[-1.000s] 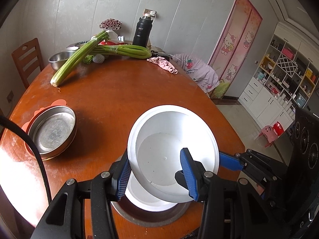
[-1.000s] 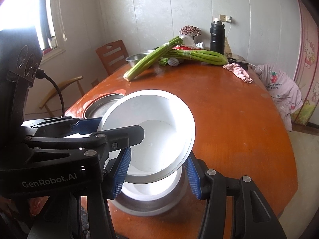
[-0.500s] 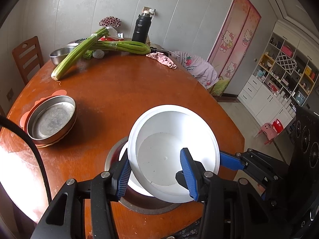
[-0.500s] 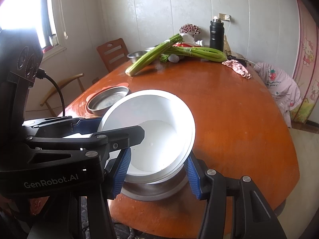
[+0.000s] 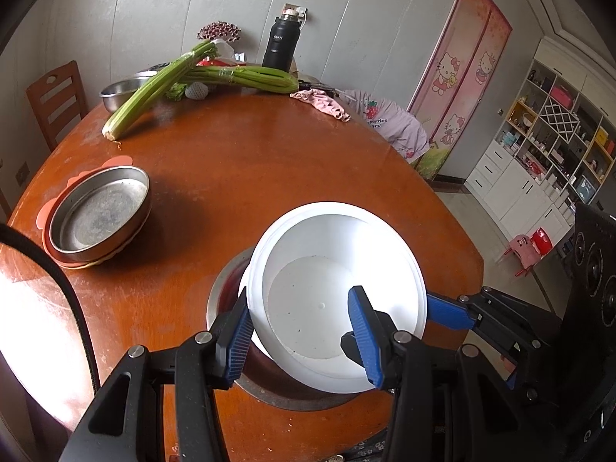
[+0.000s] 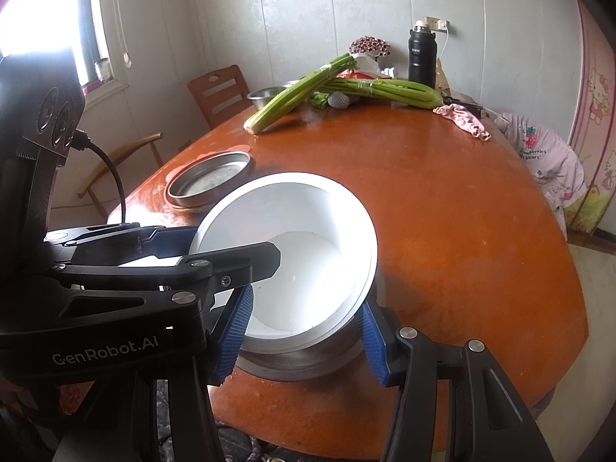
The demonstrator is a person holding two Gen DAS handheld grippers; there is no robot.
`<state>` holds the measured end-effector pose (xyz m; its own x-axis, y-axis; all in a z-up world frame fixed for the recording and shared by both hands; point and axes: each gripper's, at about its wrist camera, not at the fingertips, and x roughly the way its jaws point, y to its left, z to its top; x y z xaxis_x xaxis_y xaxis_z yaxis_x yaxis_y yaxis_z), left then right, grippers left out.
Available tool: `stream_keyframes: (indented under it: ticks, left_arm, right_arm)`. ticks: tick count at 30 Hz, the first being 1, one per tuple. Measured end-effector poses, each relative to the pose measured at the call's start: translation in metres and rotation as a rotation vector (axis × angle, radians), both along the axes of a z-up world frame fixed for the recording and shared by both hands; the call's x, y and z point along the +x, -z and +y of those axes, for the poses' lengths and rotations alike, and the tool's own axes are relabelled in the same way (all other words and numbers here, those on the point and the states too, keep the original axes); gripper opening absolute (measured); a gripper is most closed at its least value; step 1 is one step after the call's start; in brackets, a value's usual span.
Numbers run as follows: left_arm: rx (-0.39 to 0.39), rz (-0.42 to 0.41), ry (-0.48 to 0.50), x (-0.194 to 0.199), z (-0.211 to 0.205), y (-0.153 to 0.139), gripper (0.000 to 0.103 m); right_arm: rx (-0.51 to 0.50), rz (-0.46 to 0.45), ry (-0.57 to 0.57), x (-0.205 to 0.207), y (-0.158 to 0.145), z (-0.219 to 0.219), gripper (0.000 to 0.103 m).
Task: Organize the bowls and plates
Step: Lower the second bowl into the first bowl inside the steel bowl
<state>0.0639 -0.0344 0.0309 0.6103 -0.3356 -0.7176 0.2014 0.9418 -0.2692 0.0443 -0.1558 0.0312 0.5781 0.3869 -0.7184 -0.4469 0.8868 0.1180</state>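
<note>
A white bowl (image 5: pixel 338 288) is tilted over a second white bowl nested in a steel basin (image 5: pixel 223 292) near the table's front edge. My left gripper (image 5: pixel 302 337) has one pad outside the bowl's wall and one inside, holding it. My right gripper (image 6: pixel 304 337) straddles the same bowl (image 6: pixel 292 254), its pads (image 6: pixel 369 342) wide apart beside the rim. A steel plate (image 5: pixel 96 215) rests on an orange plate at the left; it also shows in the right wrist view (image 6: pixel 210 181).
The round wooden table (image 5: pixel 250 169) carries celery bunches (image 5: pixel 154 84), a steel bowl (image 5: pixel 119 92), a black flask (image 5: pixel 279 42) and a pink cloth (image 5: pixel 321 102) at the far side. A wooden chair (image 5: pixel 54 96) stands at the left.
Both grippers have drawn back toward the table's front edge, and the white bowl has come down onto the bowl in the steel basin.
</note>
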Motion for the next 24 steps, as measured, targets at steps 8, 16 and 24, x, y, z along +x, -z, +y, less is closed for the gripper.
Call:
stream_keyframes:
  ticks: [8, 16, 24]
  left_arm:
    - [0.013, 0.015, -0.005, 0.005, -0.001, 0.010, 0.048]
    - [0.031, 0.023, -0.008, 0.009, -0.003, 0.017, 0.047]
    - [0.033, 0.029, -0.007, 0.010, -0.002, 0.022, 0.048]
  right_arm:
    - [-0.004, 0.020, -0.001, 0.006, 0.009, 0.001, 0.056]
    - [-0.008, 0.036, -0.004, 0.008, 0.017, 0.002, 0.056]
    - [-0.015, 0.042, -0.003, 0.010, 0.022, 0.003, 0.056]
